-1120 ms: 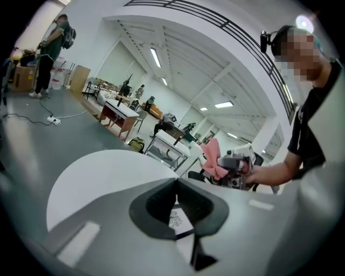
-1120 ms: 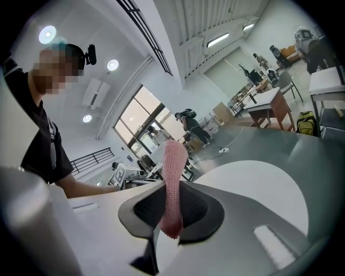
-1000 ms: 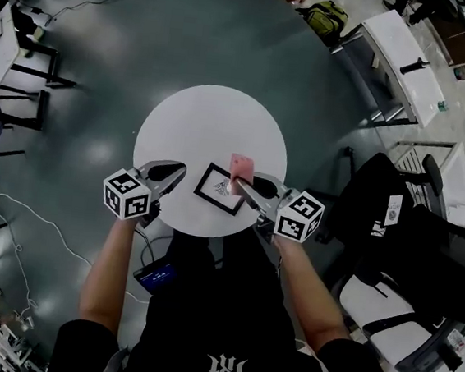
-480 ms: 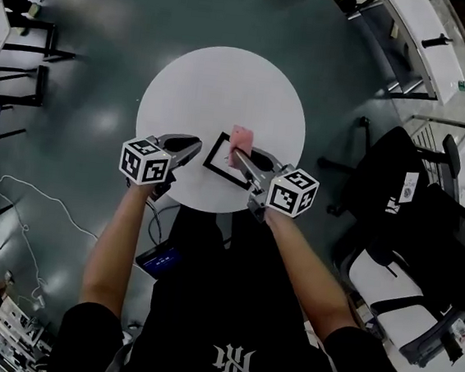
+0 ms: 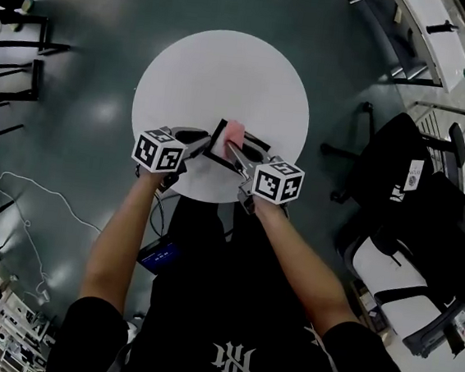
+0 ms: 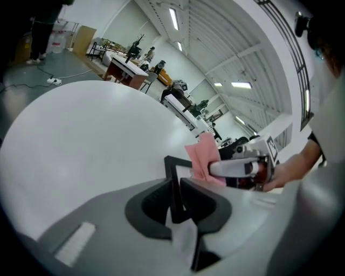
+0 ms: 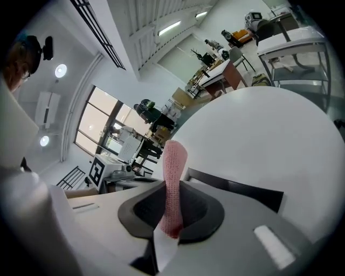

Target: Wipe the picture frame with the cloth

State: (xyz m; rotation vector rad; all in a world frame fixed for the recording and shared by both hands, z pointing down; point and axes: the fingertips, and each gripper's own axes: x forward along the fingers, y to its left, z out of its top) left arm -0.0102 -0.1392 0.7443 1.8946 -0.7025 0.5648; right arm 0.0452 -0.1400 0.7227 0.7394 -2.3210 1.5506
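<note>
A black picture frame (image 5: 218,132) lies at the near side of the round white table (image 5: 224,73). My left gripper (image 5: 206,143) is shut on the frame's left edge; in the left gripper view the black edge (image 6: 173,175) runs between that gripper's (image 6: 175,197) jaws. My right gripper (image 5: 232,150) is shut on a pink cloth (image 5: 235,130), which sticks up over the frame. In the right gripper view the cloth (image 7: 173,161) stands upright from my right gripper (image 7: 171,215), with the frame (image 7: 242,187) just beyond. The left gripper view shows the cloth (image 6: 204,159) against the frame's far side.
Black office chairs (image 5: 429,202) stand to the right of the table. White desks (image 5: 434,37) are at the upper right and dark chair frames (image 5: 17,76) at the left. A cable (image 5: 41,202) trails across the grey floor.
The left gripper has moved right and shut on the frame's left edge. The right gripper with the cloth has drawn in closer over the frame. The head view has shifted.
</note>
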